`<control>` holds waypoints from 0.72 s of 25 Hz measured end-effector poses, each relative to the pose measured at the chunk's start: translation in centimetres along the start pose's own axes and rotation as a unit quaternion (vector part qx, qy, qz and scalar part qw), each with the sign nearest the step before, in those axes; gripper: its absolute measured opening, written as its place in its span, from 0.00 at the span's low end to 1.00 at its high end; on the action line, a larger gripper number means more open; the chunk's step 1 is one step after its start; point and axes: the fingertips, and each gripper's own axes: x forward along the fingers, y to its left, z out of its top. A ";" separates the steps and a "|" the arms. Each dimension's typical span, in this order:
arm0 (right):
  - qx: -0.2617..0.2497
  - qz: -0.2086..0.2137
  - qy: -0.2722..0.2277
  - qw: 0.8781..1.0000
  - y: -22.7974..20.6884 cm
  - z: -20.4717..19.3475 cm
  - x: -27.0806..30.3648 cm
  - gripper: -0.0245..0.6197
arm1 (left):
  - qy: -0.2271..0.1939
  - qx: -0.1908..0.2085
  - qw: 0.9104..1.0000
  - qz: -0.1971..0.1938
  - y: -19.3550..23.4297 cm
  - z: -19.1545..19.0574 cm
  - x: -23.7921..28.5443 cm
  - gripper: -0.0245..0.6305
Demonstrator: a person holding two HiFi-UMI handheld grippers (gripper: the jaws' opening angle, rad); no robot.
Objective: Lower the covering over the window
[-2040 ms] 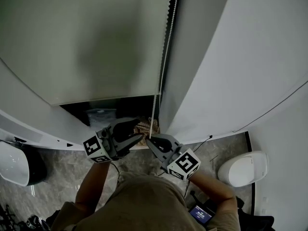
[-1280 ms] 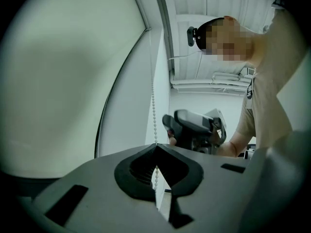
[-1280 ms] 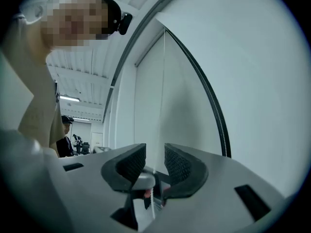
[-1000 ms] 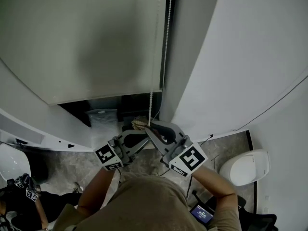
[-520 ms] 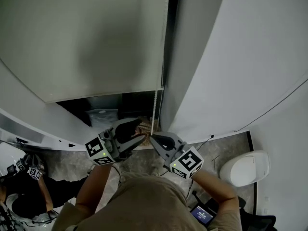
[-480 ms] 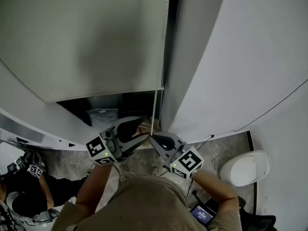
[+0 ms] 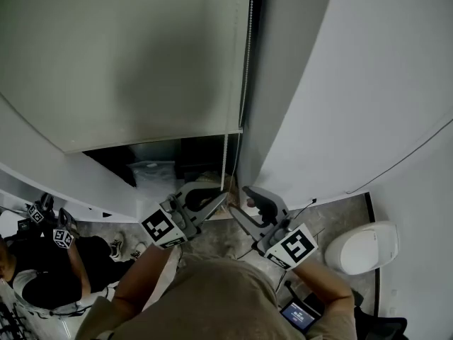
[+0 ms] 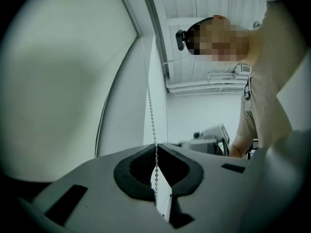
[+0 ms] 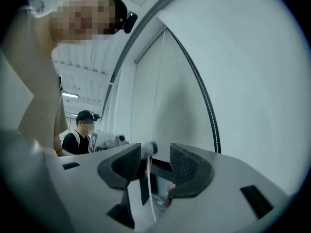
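While the blind (image 7: 127, 62) hangs most of the way down the window, a dark strip of opening (image 7: 166, 154) shows under its bottom edge, and you've got both tools up at the bead chain (image 7: 246, 62) running down the blind's right side. Your left tool (image 7: 224, 197) has just been closing, and there it is: jaws pressed together with the chain pinched right at the tips. The beads rise straight out of the grip along the window frame and drop through the hollow behind the pads. Your right tool (image 7: 239, 199) sits just beside it, a touch lower, and its jaws have just been opening. They stand spread wide now. The chain hangs loose in the gap, close to one ribbed pad, with neither pad pressing on it. Both tools point roughly level toward the window. Down at the lower left, another person (image 7: 42, 268) crouches on the floor (image 7: 329, 214), well apart from your hands.
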 end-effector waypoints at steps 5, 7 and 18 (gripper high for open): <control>-0.004 0.016 -0.014 1.000 0.2 2.4 2.2 0.30 | 0.025 -0.046 0.999 -0.008 -1.5 -4.9 -1.1 0.07; -0.004 0.020 -0.012 1.000 0.1 2.5 3.1 0.23 | 0.025 -0.041 0.999 -0.011 -1.9 -5.0 -0.8 0.07; 0.042 0.036 0.053 0.997 -0.2 -3.8 1.8 0.05 | -0.066 -0.074 0.995 -0.028 0.4 0.3 -1.2 0.24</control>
